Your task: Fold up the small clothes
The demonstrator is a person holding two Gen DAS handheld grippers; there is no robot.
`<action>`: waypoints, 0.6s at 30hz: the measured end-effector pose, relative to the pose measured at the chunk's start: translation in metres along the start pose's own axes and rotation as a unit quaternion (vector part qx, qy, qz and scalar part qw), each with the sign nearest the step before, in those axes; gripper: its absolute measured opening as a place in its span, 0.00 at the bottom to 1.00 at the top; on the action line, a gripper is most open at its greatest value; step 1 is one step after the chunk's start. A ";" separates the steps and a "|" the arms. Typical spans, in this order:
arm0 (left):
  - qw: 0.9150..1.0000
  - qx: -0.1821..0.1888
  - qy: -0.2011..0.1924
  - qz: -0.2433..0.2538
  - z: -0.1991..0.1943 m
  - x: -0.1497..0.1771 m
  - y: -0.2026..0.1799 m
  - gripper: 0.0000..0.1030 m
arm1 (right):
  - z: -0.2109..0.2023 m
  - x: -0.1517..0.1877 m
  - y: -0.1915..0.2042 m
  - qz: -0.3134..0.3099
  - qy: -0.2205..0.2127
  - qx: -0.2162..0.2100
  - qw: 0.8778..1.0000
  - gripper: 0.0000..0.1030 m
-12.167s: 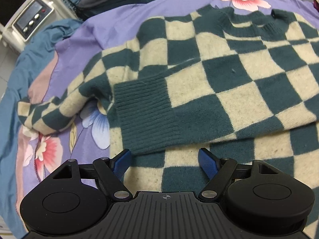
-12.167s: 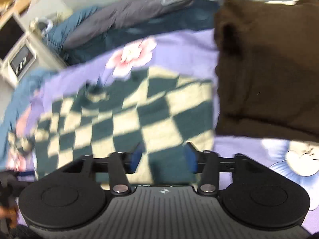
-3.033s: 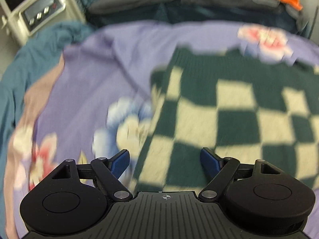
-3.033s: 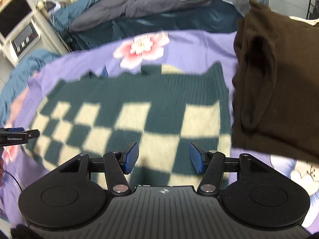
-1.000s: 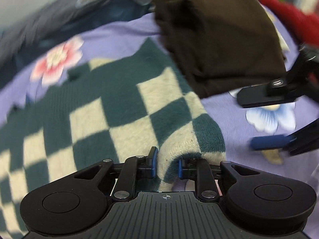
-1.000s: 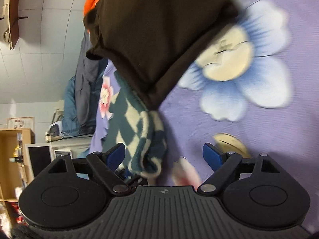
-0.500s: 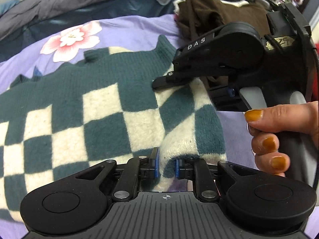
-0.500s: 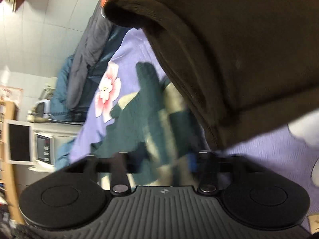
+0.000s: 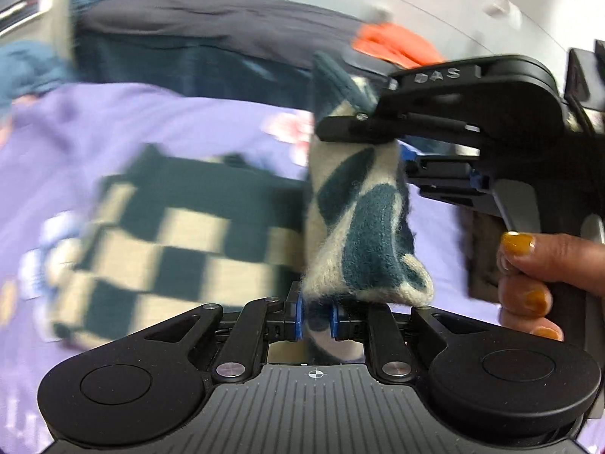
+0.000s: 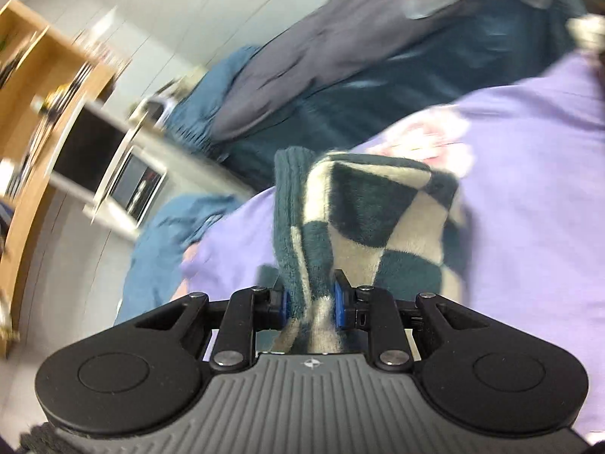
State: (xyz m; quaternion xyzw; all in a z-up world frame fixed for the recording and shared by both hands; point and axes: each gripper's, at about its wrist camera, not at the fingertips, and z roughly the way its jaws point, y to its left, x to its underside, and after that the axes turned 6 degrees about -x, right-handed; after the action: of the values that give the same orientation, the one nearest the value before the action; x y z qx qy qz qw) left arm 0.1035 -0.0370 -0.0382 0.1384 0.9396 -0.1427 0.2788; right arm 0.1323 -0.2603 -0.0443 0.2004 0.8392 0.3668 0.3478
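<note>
Half a second ago only the left hand-held gripper (image 9: 314,319) pinched the checkered sweater (image 9: 363,223) on the purple bedspread (image 9: 159,121); now the right hand-held gripper (image 10: 311,304) clamps its edge too and that side rises off the bed, so another fold looks underway.

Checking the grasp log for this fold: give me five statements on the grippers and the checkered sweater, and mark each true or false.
1. The left gripper is shut on the checkered sweater. True.
2. The right gripper is open and holds nothing. False: it is shut on the sweater's edge.
3. The whole sweater lies flat on the purple floral bedspread. False: the gripped end is lifted off it.
4. In the left wrist view, the other gripper pinches the sweater higher up. True.
5. The hand wears a glove. False: it is bare, with yellow-painted nails.
</note>
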 end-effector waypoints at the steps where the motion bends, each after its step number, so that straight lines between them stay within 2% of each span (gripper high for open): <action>1: 1.000 -0.013 0.000 -0.012 -0.001 0.001 0.015 0.50 | 0.012 0.003 0.008 -0.003 0.009 -0.005 1.000 0.25; 4: 0.998 -0.037 0.014 -0.057 0.003 0.005 0.056 0.50 | 0.055 0.013 0.035 -0.009 0.048 -0.009 0.999 0.25; 7: 0.995 -0.058 0.030 -0.077 0.009 0.011 0.088 0.50 | 0.091 0.029 0.059 -0.027 0.079 0.005 0.997 0.25; 9: 0.993 -0.058 0.047 -0.096 0.014 0.015 0.107 0.51 | 0.106 0.045 0.069 -0.032 0.099 0.015 0.994 0.25; 10: 0.991 -0.054 0.059 -0.111 0.017 0.019 0.116 0.52 | 0.113 0.051 0.069 -0.030 0.108 0.019 0.993 0.30; 11: 0.988 -0.051 0.068 -0.125 0.020 0.022 0.125 0.54 | 0.119 0.056 0.070 -0.026 0.113 0.022 0.993 0.39; 13: 0.985 -0.049 0.075 -0.146 0.023 0.026 0.141 0.57 | 0.127 0.064 0.070 -0.022 0.121 0.024 0.992 0.49; 16: 0.985 -0.032 0.080 -0.152 0.022 0.027 0.151 0.64 | 0.122 0.074 0.072 -0.023 0.122 0.030 0.992 0.51; 18: 0.985 -0.027 0.081 -0.147 0.022 0.024 0.158 0.69 | 0.113 0.074 0.072 -0.021 0.109 0.023 0.994 0.57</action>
State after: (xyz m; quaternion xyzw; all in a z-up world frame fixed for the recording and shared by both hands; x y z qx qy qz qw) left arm 0.1482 0.1048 -0.1000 0.0023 0.9727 -0.1448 0.1816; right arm 0.1707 -0.1160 -0.0773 0.1494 0.8843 0.3599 0.2572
